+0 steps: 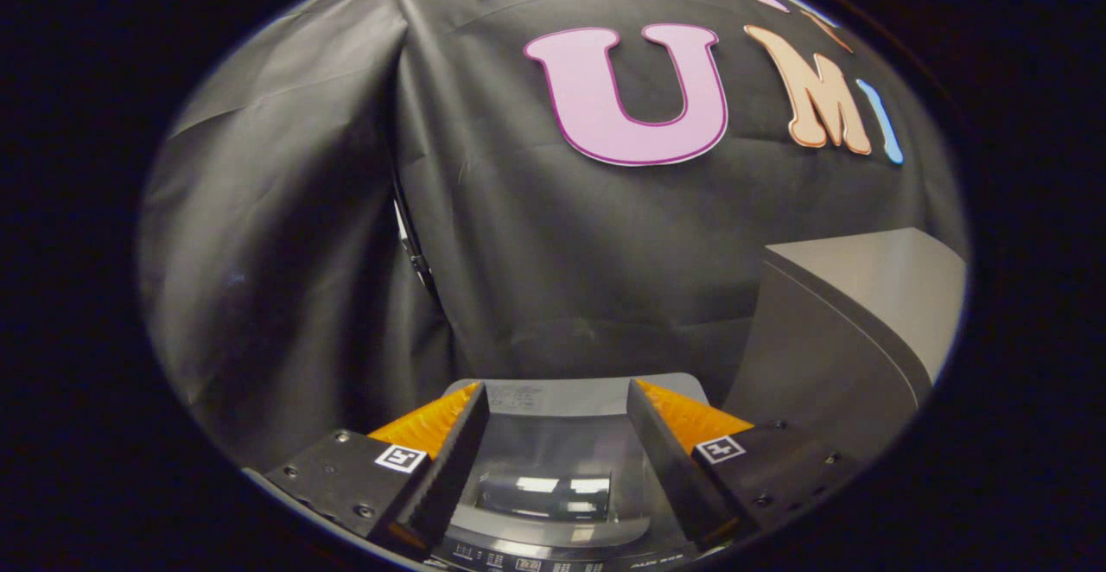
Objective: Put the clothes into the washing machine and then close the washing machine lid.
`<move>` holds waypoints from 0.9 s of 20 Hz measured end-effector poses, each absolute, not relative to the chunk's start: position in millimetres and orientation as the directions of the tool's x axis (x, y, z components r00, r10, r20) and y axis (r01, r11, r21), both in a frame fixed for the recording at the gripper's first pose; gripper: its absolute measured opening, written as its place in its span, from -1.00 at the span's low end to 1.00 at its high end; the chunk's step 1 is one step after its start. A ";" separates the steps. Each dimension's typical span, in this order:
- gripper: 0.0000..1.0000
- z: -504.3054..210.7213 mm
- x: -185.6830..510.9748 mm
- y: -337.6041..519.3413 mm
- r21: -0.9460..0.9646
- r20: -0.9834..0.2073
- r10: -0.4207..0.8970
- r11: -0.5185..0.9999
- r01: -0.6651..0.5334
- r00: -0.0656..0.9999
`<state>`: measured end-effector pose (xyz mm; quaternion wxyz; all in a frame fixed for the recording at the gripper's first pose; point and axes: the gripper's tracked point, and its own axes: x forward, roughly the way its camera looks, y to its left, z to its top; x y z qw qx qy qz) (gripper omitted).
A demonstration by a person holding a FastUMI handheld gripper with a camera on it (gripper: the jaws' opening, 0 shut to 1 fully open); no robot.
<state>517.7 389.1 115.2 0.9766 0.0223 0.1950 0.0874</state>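
Gripper (557, 460) fingers spread, empty, above washing machine lid (562, 468), seemingly down, between them. No clothes visible. Probably closing step or start; next: confirm lid seated.

the washing machine lid (553, 460) between the open gripper (557, 460) fingers looks glossy, clear plastic, catching reflections. the grey cabinet (855, 321) beside it is smooth and matt. the booth wall (285, 235) is creased matt cloth.

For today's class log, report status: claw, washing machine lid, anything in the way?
Claw open, holding nothing. Washing machine lid down, glass panel seen between the fingers. Grey box to the right, beyond the fingers.
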 end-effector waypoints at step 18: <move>0.95 137.0 512.6 389.6 0.001 -0.207 0.163 0.986 -0.166 0.965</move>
